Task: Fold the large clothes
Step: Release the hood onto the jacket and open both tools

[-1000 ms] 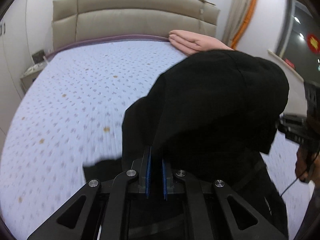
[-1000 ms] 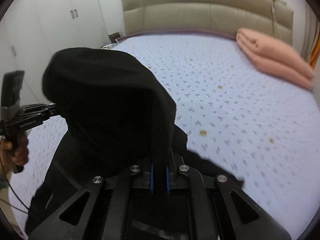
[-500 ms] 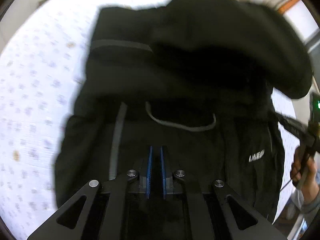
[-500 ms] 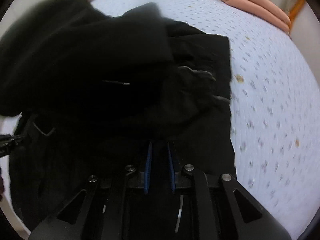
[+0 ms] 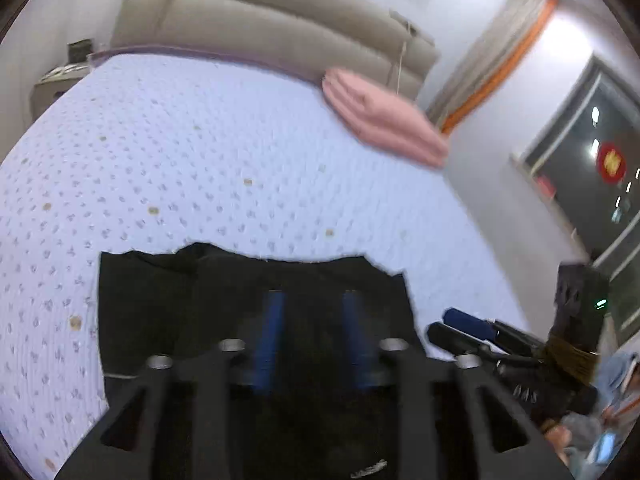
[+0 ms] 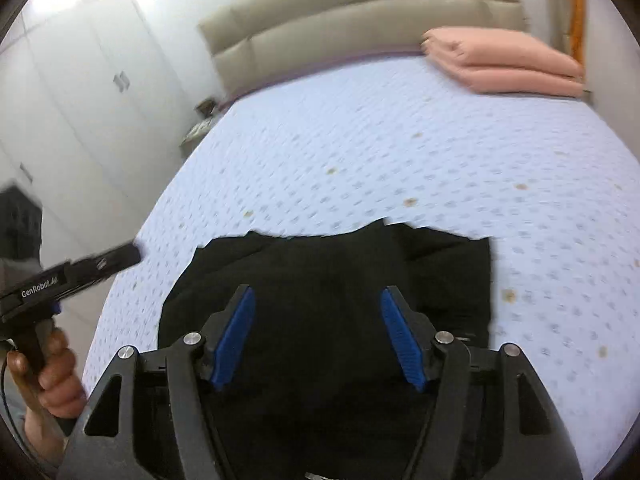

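A black hooded garment [image 5: 152,304] lies folded and flat on the near part of the bed; it also shows in the right wrist view [image 6: 332,264]. My left gripper [image 5: 312,300] is open and empty above the garment's near half. My right gripper [image 6: 318,300] is open wide and empty above the same garment. Each gripper shows in the other's view: the right one at the garment's right side [image 5: 472,330], the left one held off the bed's left edge [image 6: 80,268]. The garment's near part is hidden behind the gripper bodies.
The bed [image 5: 200,152] has a pale dotted cover and a beige padded headboard [image 5: 256,28]. A folded pink blanket [image 5: 380,120] lies at the far right by the headboard, also in the right wrist view [image 6: 508,66]. White wardrobe doors [image 6: 80,92] stand left; a window [image 5: 592,184] right.
Both grippers have let go of the black garment and opened. The garment, held up a second ago, now lies folded on the bed. Both grippers have lifted back.
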Demonstrator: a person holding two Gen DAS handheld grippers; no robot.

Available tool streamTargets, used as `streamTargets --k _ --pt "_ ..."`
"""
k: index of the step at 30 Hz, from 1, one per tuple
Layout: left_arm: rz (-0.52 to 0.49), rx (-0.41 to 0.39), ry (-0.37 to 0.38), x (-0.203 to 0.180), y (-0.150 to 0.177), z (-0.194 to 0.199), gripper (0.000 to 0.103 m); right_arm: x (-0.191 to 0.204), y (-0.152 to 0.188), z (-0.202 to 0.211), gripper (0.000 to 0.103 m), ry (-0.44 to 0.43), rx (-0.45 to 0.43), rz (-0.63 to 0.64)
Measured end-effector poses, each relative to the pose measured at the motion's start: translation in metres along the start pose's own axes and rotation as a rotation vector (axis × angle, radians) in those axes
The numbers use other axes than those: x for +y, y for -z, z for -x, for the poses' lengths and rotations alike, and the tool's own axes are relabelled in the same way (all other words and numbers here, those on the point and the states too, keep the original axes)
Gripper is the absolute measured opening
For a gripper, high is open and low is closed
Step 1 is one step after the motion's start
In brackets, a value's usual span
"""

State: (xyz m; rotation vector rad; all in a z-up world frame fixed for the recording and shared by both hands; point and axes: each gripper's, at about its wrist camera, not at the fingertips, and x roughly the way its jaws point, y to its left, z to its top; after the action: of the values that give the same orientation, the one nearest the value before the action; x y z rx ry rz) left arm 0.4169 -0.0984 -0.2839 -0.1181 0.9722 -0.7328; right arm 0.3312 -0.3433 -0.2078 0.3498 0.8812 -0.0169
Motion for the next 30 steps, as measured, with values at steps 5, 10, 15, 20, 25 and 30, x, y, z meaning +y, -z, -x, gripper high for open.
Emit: streamTargets --k 5,10,15,20,25,30 --pt "-0.057 0.203 -0.088 0.012 0.074 -0.066 0.047 0.004 0.061 -0.065 0.068 0.031 0.200 0.077" --pt "-0.057 0.251 -0.123 0.029 0.129 -0.090 0.047 -0.019 0.121 -0.096 0.066 0.024 0.274 0.058" --pt "-0.057 0.238 -0.164 0.018 0.129 -0.091 0.047 -0.017 0.124 -0.098 0.066 0.054 0.252 0.041" --pt "-0.058 0.189 -0.102 0.000 0.128 -0.052 0.047 0.000 0.123 -0.056 0.067 0.018 0.196 0.032" --pt "-0.021 0.228 -0.146 0.012 0.140 -0.065 0.046 0.014 0.134 -0.046 0.066 0.025 0.141 0.055" --pt "0.072 0.280 -0.151 0.033 0.145 -0.102 0.048 0.004 0.158 -0.096 0.056 0.061 0.230 0.053"
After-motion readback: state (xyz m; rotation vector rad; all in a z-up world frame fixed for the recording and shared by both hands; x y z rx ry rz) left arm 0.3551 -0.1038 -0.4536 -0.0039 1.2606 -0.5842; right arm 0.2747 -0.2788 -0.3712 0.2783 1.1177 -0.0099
